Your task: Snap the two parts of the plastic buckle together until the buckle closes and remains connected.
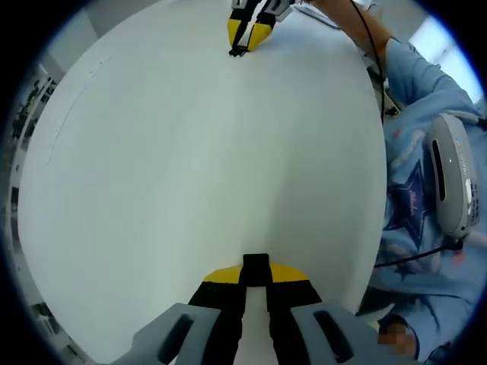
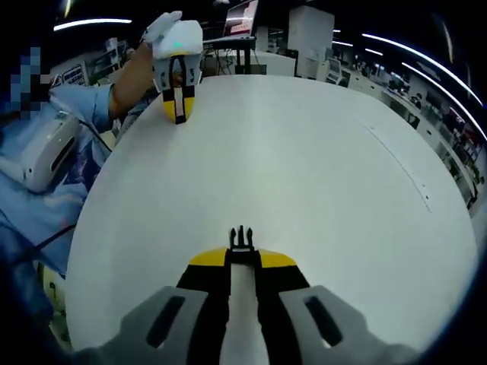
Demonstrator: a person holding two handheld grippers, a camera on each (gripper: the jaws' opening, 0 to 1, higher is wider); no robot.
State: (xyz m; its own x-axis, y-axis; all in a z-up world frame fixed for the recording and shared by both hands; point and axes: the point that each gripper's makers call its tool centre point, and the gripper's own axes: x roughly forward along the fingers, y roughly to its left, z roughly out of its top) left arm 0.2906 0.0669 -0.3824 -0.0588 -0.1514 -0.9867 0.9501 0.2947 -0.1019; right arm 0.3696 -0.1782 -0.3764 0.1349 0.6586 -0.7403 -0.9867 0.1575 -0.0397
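Note:
My left gripper [image 1: 256,275] is shut on the black socket half of the buckle [image 1: 256,264], which pokes out between its yellow tips just above the white table [image 1: 190,167]. Far across the table, the right gripper [image 1: 248,36] holds the other half [image 1: 238,51]. In the right gripper view, my right gripper [image 2: 242,260] is shut on the black pronged half [image 2: 241,238], prongs pointing forward. The left gripper [image 2: 179,100] faces it from the far edge, with its socket half [image 2: 180,115] between the tips. The two halves are wide apart.
A person in a light blue sweater [image 1: 426,152] stands at the table's edge, with a white device [image 1: 453,179] on the chest and a black cable. The white tabletop [image 2: 304,167] stretches between the grippers. Desks and screens [image 2: 243,23] fill the room behind.

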